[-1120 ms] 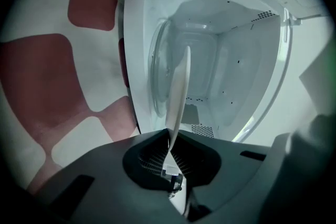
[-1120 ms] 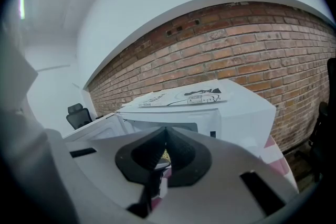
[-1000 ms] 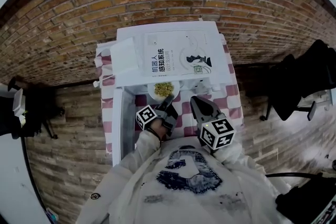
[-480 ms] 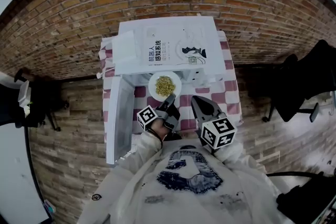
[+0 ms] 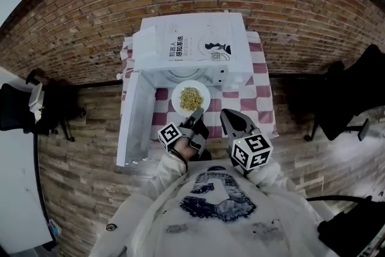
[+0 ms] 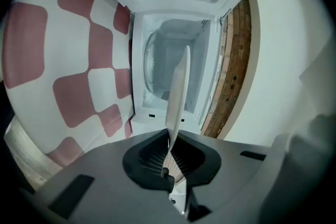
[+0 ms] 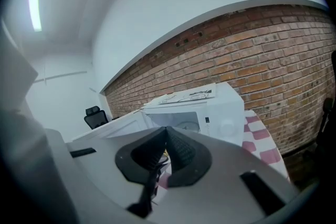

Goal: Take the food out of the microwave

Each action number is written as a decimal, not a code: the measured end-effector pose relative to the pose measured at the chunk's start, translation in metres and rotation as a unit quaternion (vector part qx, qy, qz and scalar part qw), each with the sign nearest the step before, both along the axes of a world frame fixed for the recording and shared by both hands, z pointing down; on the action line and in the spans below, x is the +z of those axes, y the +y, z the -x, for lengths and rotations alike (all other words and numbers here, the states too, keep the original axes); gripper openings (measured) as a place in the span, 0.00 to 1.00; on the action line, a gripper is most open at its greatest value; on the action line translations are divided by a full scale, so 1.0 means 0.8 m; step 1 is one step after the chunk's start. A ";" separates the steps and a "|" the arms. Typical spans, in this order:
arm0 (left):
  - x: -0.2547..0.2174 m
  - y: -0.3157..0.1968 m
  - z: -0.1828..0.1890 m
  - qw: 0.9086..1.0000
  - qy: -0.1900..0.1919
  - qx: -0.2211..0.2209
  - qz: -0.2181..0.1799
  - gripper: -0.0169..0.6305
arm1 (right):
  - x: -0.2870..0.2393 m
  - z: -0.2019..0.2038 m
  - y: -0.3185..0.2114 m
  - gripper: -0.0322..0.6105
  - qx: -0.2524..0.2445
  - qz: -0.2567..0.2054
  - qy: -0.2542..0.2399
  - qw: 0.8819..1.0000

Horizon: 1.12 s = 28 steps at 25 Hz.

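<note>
A white plate (image 5: pixel 190 98) of yellowish food hangs over the checked table, just in front of the white microwave (image 5: pixel 192 45). My left gripper (image 5: pixel 195 121) is shut on the plate's near rim. In the left gripper view the plate (image 6: pixel 177 91) shows edge-on, clamped by the left gripper (image 6: pixel 169 136), with the open microwave cavity (image 6: pixel 173 68) and its glass turntable behind. My right gripper (image 5: pixel 230 122) hovers to the right of the plate, shut and holding nothing. In the right gripper view the right gripper (image 7: pixel 167 132) points toward the microwave (image 7: pixel 210 107).
The microwave door (image 5: pixel 133 123) stands swung open to the left, past the table's left edge. A red and white checked cloth (image 5: pixel 261 102) covers the small table against a brick wall. Black chairs stand at the right (image 5: pixel 349 93) and the left (image 5: pixel 24 108).
The plate has come out of the microwave toward me, held in the left gripper. Both grippers have drawn back from the microwave.
</note>
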<state>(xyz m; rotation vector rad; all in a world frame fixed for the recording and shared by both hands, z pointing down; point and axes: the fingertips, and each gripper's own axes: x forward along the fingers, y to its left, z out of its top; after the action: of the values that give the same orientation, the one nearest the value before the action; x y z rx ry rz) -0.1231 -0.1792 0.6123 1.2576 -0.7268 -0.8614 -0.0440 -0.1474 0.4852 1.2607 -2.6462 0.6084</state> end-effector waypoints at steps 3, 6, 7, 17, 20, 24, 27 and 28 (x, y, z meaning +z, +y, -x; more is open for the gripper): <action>0.001 0.027 -0.010 1.000 -0.007 0.001 0.006 0.05 | 0.003 -0.014 0.023 0.07 0.002 0.002 -0.003 1.000; -0.005 0.055 -0.024 1.000 0.001 -0.002 0.005 0.05 | 0.006 -0.026 0.049 0.07 0.001 0.005 -0.005 1.000; -0.011 0.064 -0.029 1.000 0.005 -0.003 0.000 0.05 | 0.007 -0.030 0.058 0.07 -0.001 0.006 -0.006 1.000; -0.045 0.148 -0.061 1.000 0.021 -0.012 -0.016 0.05 | 0.012 -0.055 0.139 0.07 -0.012 0.010 -0.012 1.000; -0.054 0.169 -0.065 1.000 0.020 -0.016 -0.017 0.05 | 0.011 -0.059 0.156 0.07 -0.014 0.009 -0.013 1.000; -0.065 0.190 -0.067 0.999 0.023 -0.016 -0.019 0.05 | 0.008 -0.057 0.173 0.07 -0.018 0.003 -0.014 1.000; -0.072 0.201 -0.065 0.999 0.024 -0.013 -0.019 0.05 | 0.006 -0.052 0.179 0.07 -0.019 -0.002 -0.015 1.000; -0.075 0.203 -0.063 0.999 0.024 -0.011 -0.019 0.05 | 0.004 -0.052 0.180 0.07 -0.018 -0.004 -0.015 1.000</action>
<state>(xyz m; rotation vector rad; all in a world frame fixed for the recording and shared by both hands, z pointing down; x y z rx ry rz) -0.0725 -0.0167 0.5527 1.2599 -0.6907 -0.9237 -0.0027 -0.0036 0.4882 1.2139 -2.6911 0.6170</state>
